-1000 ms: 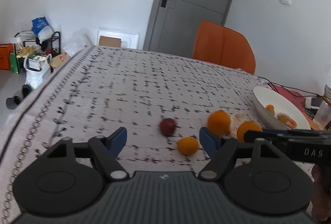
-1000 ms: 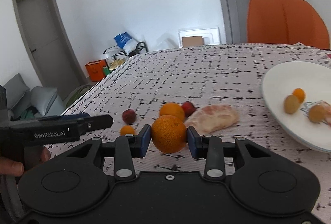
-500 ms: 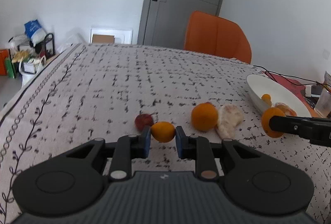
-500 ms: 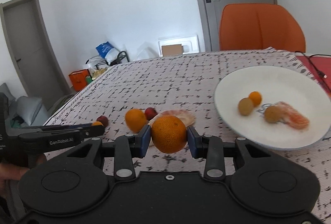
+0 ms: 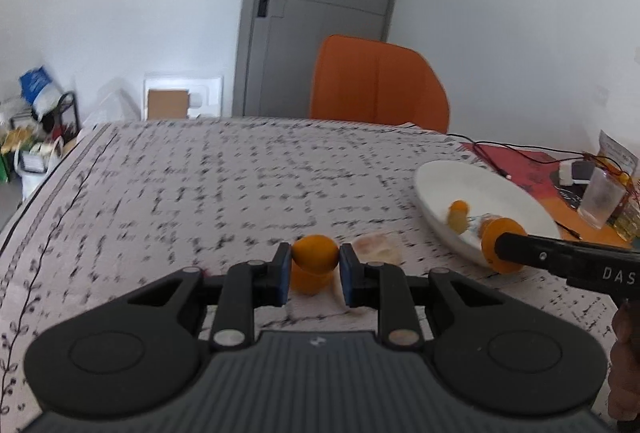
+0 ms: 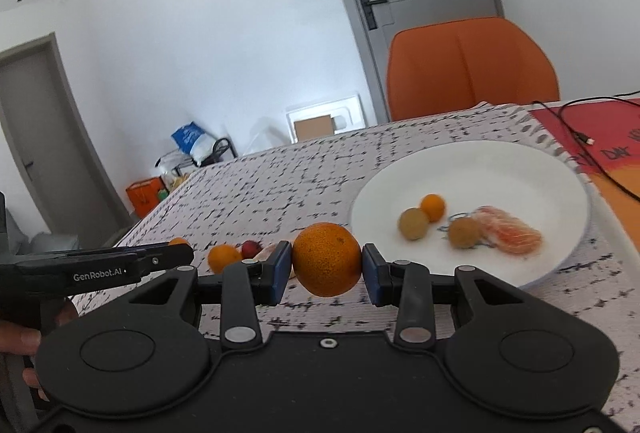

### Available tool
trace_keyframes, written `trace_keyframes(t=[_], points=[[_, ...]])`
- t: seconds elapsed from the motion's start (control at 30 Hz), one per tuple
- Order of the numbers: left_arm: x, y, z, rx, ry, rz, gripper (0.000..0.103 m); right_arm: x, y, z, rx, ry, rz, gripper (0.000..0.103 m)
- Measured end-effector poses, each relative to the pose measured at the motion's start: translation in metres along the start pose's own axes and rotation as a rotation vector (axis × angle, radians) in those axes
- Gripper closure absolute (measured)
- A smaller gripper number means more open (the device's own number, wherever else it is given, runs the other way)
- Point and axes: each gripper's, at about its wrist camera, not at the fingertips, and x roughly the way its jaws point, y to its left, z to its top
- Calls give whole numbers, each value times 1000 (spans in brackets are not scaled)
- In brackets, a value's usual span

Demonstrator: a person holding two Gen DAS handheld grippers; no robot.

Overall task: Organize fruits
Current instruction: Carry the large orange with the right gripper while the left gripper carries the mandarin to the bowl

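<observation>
Orange rind sits squeezed between the blue pads of the left gripper [image 5: 314,271]: its jaws, spread wide over the scattered fruit a second ago, are now clamped on a small orange [image 5: 315,253], which looks lifted clear of the cloth, with another orange [image 5: 310,279] showing just under and behind it. The right gripper [image 6: 326,269] still holds its own larger orange [image 6: 326,258] tight between its pads, and over that second it has travelled from the fruit pile to just short of the near rim of the white plate [image 6: 560,169]. So, as I read it, both hands are now loaded and the step in hand is delivery, the right one first. The plate already carries four small fruits and a peeled segment, grouped at its middle; bare white remains toward the rim nearest the gripper, which seems the easy place to set down. Left on the patterned tablecloth [image 5: 200,193] are the other orange, a small red fruit [image 6: 250,248] and a pale peeled piece [image 5: 378,247], close together between the two grippers. Beyond the plate run a black cable [image 6: 576,129] and a red mat, and a clear cup [image 5: 602,203] stands near the table's far right side; the cloth to the left lies open.
</observation>
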Motion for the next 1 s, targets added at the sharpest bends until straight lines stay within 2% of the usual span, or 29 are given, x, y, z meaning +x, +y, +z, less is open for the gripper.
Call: trace_keyframes(t=[0.5, 0.63, 0.87, 0.93, 1.0], points=[[27, -75, 22, 136, -4, -78, 80, -19, -62, 1, 111, -57, -74, 67], [36, -88, 25, 154, 5, -86, 79, -21, -73, 4, 132, -69, -87, 58], [47, -104, 28, 188, 17, -84, 79, -33, -89, 3, 160, -94, -85, 57], [52, -107, 28, 191, 23, -82, 80, -36, -93, 1, 169, -96, -87, 52], [56, -111, 28, 199, 31, -84, 79, -38, -94, 0, 167, -99, -88, 52]])
